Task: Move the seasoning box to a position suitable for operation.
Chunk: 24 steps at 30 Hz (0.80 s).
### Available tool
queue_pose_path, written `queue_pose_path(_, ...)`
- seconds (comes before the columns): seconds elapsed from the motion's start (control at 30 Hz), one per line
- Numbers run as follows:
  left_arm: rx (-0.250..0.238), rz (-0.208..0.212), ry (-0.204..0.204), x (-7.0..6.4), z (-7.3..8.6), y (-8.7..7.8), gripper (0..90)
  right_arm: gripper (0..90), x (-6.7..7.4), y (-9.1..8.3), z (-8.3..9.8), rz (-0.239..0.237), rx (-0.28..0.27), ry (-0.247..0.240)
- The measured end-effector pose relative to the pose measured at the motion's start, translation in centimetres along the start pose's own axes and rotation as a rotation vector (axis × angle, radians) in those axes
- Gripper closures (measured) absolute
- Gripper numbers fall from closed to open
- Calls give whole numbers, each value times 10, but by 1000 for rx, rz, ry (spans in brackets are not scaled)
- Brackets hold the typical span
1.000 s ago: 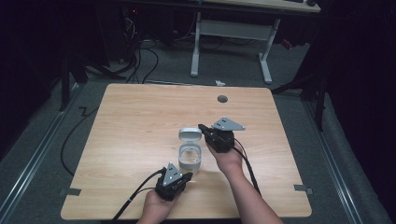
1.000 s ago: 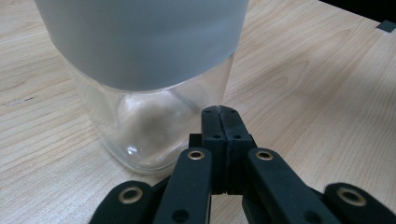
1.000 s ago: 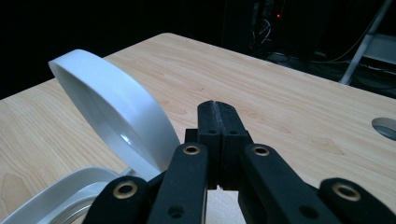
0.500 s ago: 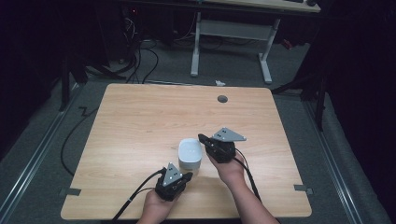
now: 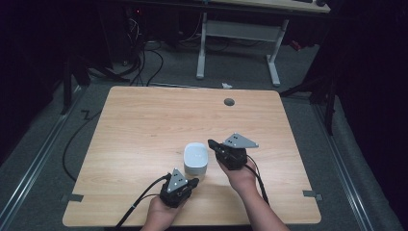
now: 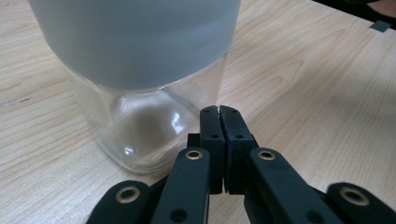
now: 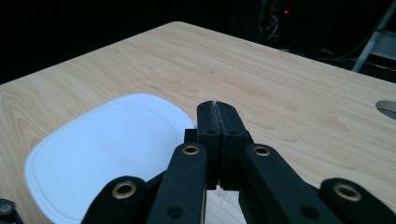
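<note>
From above we look into a dark room: grey floor with loose cables, a white-legged desk at the far side, and a pale wooden table (image 5: 144, 125) with a round grommet hole (image 5: 229, 101) near its far edge. A clear jar (image 5: 196, 169) with a white lid (image 5: 196, 157) stands near the front middle of the table. The left gripper (image 5: 192, 182) sits just near-left of it; the right gripper (image 5: 211, 143) sits just to its right, level with the lid.

In the left gripper view, the two black jaws are pressed together with nothing between them, their tips close beside the jar's base (image 6: 140, 135). The body is see-through, rounded-square and glossy, probably glass though it could be hard plastic, so we judge it stiff, slippery and breakable. It looks empty, so likely light.

In the right gripper view, the jaws also meet tip to tip, holding nothing, hovering beside the lid (image 7: 107, 158), a smooth matte white rounded rectangle with a shallow raised rim. We would take the jar across its flat sides below the lid band, or grip the lid by its edges.
</note>
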<state>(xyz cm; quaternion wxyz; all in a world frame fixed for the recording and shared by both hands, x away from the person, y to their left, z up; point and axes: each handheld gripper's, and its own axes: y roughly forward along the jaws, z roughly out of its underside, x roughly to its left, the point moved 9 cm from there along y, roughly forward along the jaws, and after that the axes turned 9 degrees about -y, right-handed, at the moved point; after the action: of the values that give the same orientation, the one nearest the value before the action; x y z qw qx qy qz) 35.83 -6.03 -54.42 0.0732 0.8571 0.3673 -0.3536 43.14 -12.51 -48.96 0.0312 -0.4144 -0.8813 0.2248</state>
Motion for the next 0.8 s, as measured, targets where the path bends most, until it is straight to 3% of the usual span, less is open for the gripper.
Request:
queue_pose_path(0.17,40,15,13,-5,6,-5,865,884,-8,-1,7,12,8,13)
queue_pose_path(0.27,67,17,-16,-9,4,-16,844,872,-18,-4,17,26,18,34)
queue_pose_path(0.43,72,-20,46,-1,-7,-32,803,848,-31,-11,26,45,27,65)
queue_pose_path(0.63,37,-78,84,19,-31,-50,683,801,-44,-21,37,68,39,69)
queue_pose_path(0.67,14,-111,104,33,-43,-56,667,753,-50,-24,43,82,47,68)
queue_pose_path(0.7,14,-111,104,33,-43,-56,661,724,-53,-26,47,96,50,72)
queue_pose_path(0.73,-8,-144,96,49,-56,-60,653,696,-57,-28,50,106,54,73)
queue_pose_path(0.77,-8,-144,96,49,-56,-60,641,663,-60,-29,54,115,60,79)
queue_pose_path(0.8,-37,-173,82,63,-72,-62,626,630,-64,-31,58,126,66,77)
